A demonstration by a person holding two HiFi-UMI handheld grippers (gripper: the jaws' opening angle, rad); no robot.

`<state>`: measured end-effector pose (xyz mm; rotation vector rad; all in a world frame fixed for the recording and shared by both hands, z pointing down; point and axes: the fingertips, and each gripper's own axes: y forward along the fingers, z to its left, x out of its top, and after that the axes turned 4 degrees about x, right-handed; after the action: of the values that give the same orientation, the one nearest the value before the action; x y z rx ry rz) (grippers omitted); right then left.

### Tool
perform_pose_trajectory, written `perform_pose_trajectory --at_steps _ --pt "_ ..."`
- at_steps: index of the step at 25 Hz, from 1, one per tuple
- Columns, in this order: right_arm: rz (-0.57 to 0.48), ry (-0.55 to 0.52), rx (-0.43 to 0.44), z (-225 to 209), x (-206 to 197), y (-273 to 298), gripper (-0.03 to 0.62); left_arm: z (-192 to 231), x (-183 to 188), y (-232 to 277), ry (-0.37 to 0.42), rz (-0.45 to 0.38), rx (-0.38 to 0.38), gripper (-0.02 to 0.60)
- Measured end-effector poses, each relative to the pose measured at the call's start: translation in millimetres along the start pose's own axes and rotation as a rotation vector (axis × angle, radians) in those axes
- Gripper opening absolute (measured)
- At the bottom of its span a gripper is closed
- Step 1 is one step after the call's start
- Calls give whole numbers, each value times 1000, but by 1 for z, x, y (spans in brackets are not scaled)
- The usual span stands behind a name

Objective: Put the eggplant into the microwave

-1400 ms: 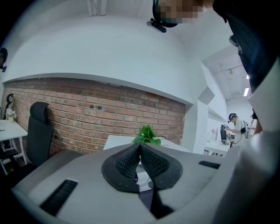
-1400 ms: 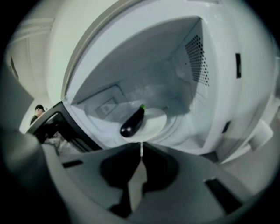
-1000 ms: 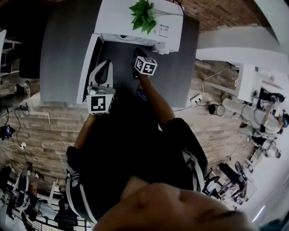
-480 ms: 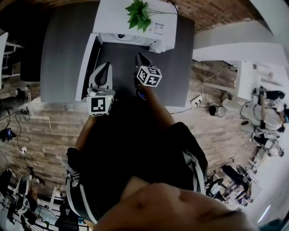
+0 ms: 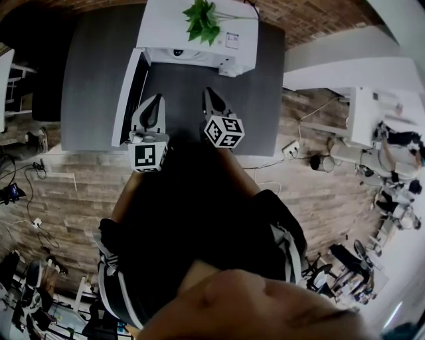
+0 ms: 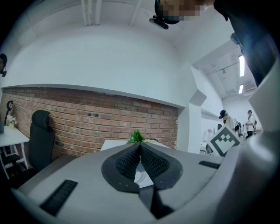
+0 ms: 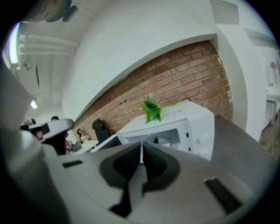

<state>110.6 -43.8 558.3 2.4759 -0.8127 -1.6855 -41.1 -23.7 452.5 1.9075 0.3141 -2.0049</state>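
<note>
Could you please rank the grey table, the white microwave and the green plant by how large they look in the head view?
1. grey table, the largest
2. white microwave
3. green plant, on top of the microwave, clearly the smallest

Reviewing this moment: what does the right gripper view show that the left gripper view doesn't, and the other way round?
Only the right gripper view shows the white microwave's open front, with its cavity and round control knobs.

Only the left gripper view shows a black-and-white marker cube at the right edge.

Both show the green leafy plant on the microwave's top and the red brick wall behind. Each also shows its own tool, the left tool and the right tool, jaws shut with nothing between them.
</note>
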Motion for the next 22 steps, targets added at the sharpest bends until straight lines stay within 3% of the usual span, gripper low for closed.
perform_pose_trajectory --at_steps 9,22 --pt "-81 1 50 30 25 -41 37 -2 1 -2 13 -13 -2 37" --pt "-73 -26 49 31 21 -45 33 -8 1 -1 19 -18 -19 37"
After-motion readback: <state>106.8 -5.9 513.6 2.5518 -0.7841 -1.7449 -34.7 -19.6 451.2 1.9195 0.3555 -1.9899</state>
